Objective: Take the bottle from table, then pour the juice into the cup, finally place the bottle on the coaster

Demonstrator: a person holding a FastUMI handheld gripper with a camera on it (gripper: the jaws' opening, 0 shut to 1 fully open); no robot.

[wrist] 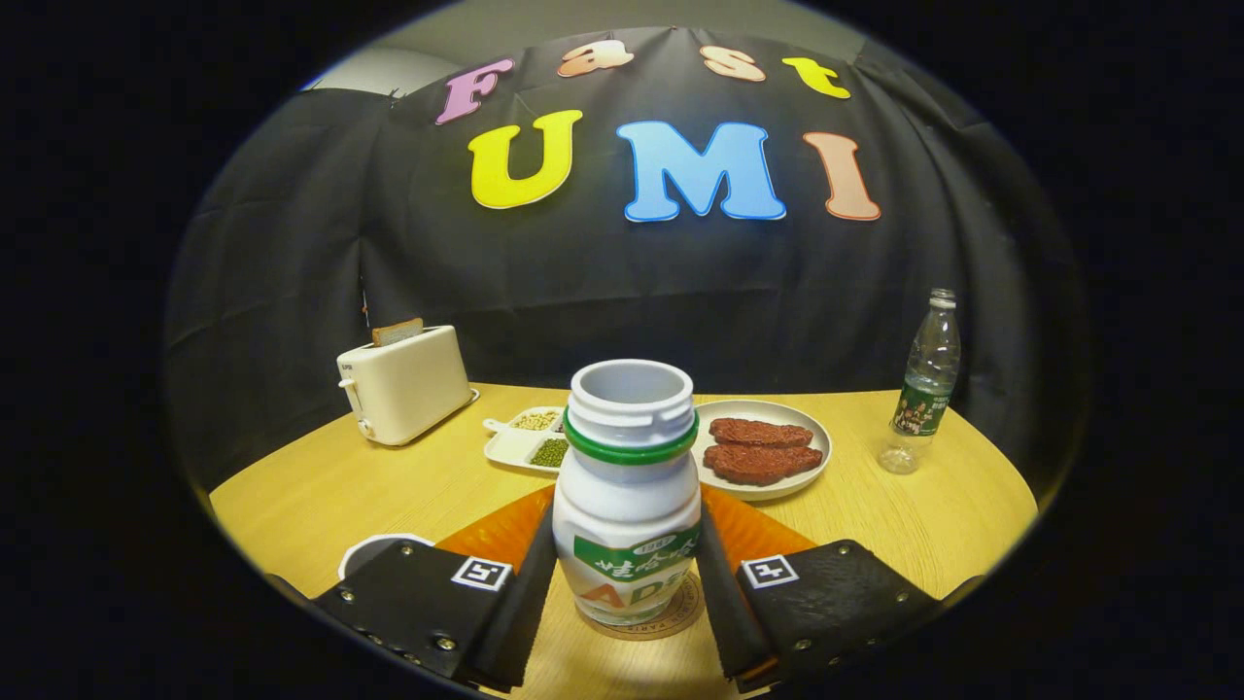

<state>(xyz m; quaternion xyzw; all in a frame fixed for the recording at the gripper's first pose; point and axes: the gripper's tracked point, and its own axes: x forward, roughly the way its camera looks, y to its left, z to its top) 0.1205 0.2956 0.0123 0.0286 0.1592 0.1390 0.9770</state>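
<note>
A white juice bottle (628, 491) with a green neck ring and no cap stands upright between my fingers. Its base rests on a round printed coaster (686, 608) on the wooden table. The gripper (624, 603) has both pads against the bottle's lower sides, one on each flank. A white cup (374, 552) peeks out just behind the left finger, mostly hidden by it. An orange mat (496, 530) lies under and behind the bottle.
Beyond the bottle are a plate (814, 457) with two brown patties, a divided white dish (515, 445) of beans, a cream toaster (405, 384) with a slice of bread, and a clear water bottle (923, 384) at far right. The round table's edge (253, 544) curves near the left finger.
</note>
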